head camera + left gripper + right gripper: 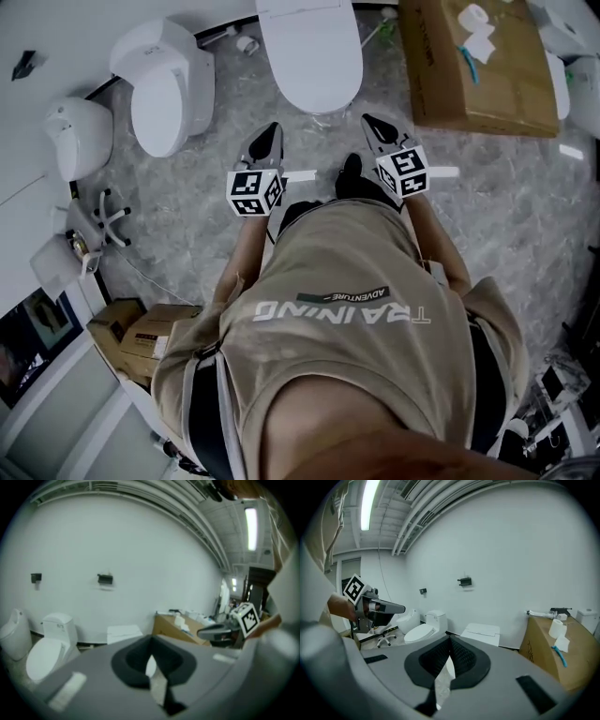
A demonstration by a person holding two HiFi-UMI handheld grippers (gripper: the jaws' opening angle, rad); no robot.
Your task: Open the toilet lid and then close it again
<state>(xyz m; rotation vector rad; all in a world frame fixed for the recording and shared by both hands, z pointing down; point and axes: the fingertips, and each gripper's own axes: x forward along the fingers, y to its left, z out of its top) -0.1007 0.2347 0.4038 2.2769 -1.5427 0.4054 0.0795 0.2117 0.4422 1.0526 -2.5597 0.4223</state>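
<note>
The white ceramic toilet with its smooth closed lid stood at the top centre of the head view, lid down, on the grey marbled floor. Just below it in the frame, the grey left gripper and grey right gripper pointed toward its front rim without touching it. Each had its jaws pressed together with nothing between them. A brown cardboard box sat at the upper right, and a second white toilet at the upper left.
</note>
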